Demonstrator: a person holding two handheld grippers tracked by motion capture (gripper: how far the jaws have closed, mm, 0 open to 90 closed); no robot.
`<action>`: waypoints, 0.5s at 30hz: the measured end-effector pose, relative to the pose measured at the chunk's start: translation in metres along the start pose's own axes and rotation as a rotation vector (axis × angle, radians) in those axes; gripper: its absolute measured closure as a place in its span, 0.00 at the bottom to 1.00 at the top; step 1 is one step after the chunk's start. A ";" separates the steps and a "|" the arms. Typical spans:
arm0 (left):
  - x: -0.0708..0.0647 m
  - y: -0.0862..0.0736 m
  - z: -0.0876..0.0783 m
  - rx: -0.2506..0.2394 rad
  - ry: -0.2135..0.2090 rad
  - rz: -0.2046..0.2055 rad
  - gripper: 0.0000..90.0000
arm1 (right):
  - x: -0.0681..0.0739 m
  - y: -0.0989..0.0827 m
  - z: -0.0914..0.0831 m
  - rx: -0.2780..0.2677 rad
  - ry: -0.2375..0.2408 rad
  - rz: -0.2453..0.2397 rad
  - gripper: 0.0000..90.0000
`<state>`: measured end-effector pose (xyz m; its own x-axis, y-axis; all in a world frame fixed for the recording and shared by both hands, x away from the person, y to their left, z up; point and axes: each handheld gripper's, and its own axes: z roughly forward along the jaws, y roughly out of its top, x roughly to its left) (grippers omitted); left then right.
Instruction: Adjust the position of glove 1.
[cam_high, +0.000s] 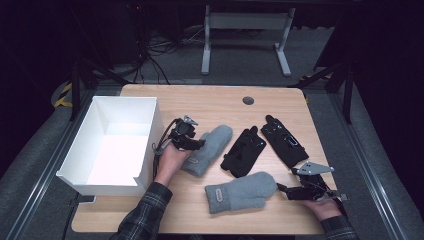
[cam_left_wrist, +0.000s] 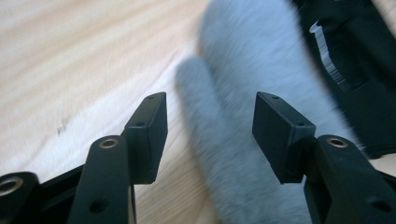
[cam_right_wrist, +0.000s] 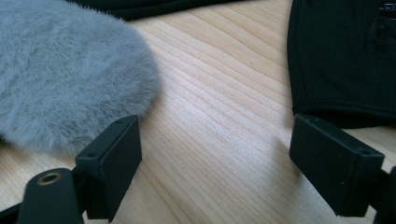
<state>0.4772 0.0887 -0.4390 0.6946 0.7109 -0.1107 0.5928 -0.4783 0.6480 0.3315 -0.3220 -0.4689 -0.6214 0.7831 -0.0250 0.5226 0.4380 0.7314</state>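
Beside the white box (cam_high: 112, 145) on the counter (cam_high: 210, 100), the left gripper (cam_high: 194, 143) hovered with jaws spread over a grey mitten (cam_high: 210, 147). Right of that mitten lay two black gloves (cam_high: 243, 151), then the right gripper (cam_high: 285, 190), jaws apart and empty, just beside a second grey mitten (cam_high: 239, 192).

A dim lab: wooden table (cam_high: 210, 100) on grey carpet, tangled cables (cam_high: 155, 50), metal desk legs (cam_high: 206, 45)
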 end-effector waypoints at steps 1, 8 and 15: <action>0.001 -0.002 0.003 0.009 -0.006 -0.008 0.50 | 0.000 0.000 0.000 0.000 0.000 0.000 0.19; 0.002 -0.008 0.015 0.039 -0.089 -0.036 0.64 | 0.000 0.000 0.000 -0.001 0.000 0.000 0.19; 0.001 -0.006 0.012 0.041 -0.108 -0.038 0.89 | 0.000 0.000 0.000 -0.001 0.000 0.000 0.19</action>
<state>0.4789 0.0860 -0.4519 0.7096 0.6704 -0.2168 0.6343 -0.4738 0.6109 0.3314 -0.3221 -0.4690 -0.6214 0.7831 -0.0253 0.5217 0.4377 0.7323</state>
